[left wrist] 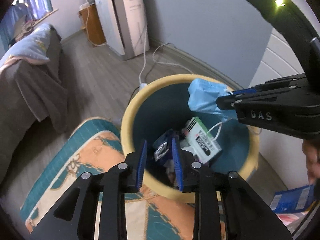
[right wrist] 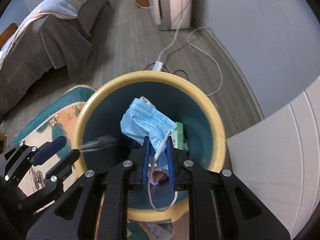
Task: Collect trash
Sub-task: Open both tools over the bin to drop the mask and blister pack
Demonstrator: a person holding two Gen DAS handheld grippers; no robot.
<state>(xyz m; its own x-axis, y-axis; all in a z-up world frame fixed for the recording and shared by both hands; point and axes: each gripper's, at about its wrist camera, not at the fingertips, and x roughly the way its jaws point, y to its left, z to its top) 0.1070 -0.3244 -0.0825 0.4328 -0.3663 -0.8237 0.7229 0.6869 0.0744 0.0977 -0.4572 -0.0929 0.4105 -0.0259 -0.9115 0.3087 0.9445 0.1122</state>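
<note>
A round bin with a yellow rim [left wrist: 128, 118] and teal inside stands on the floor; it also shows in the right wrist view [right wrist: 84, 110]. In it lie a white and green box [left wrist: 202, 140] and dark wrappers [left wrist: 163, 150]. My right gripper [right wrist: 158, 140] is shut on a blue face mask [right wrist: 144, 120] and holds it over the bin's mouth; from the left wrist view the mask [left wrist: 206, 98] hangs at the bin's far right. My left gripper [left wrist: 159, 150] is open and empty over the bin's near rim. A blurred wrapper [right wrist: 100, 142] is in the air at its tips.
A teal and orange rug [left wrist: 90, 160] lies left of the bin. A bed with a grey cover [left wrist: 34, 76] is at the left. A white appliance [left wrist: 124, 20] stands by the wall, with cables [right wrist: 200, 46] on the floor behind the bin. A white door [right wrist: 280, 150] is at the right.
</note>
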